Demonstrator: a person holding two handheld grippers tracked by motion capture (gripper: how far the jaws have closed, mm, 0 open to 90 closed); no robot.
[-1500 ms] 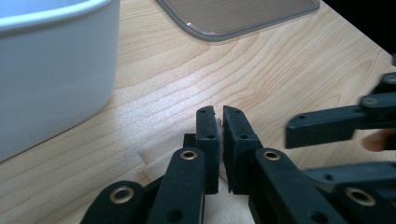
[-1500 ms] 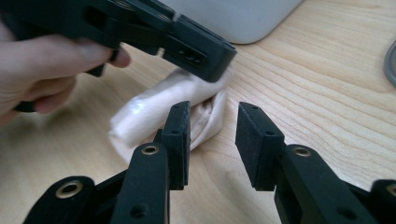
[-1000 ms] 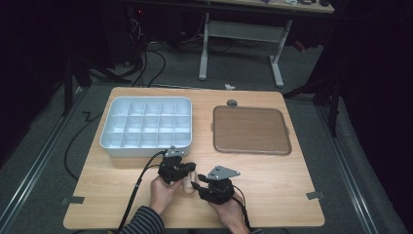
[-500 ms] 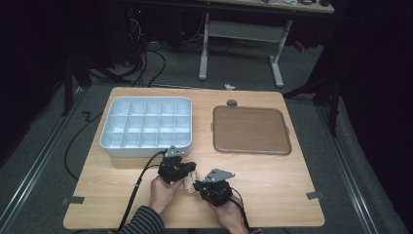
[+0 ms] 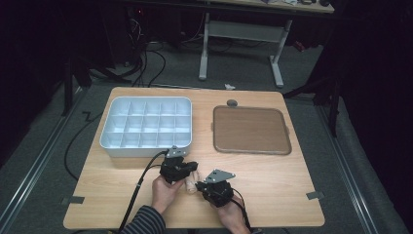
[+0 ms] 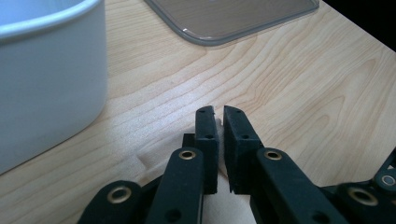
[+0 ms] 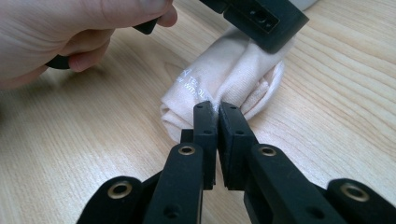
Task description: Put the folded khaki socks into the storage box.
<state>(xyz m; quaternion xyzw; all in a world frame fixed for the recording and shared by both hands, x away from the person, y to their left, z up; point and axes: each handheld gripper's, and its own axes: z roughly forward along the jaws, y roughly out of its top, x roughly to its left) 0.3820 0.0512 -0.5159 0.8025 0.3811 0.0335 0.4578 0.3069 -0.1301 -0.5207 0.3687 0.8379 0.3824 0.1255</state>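
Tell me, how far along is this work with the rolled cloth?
Done: the cream cloth already lies rolled on the table. In hand: the left gripper and right gripper each pinch its fabric. Left, probably: placing it; the white compartment tray and brown tray look empty.

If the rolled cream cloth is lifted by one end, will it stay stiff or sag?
The cloth is probably soft and light: its folds look loose, so it would likely sag and partly unroll. The right claw pinches only a thin edge, so it may slip out.
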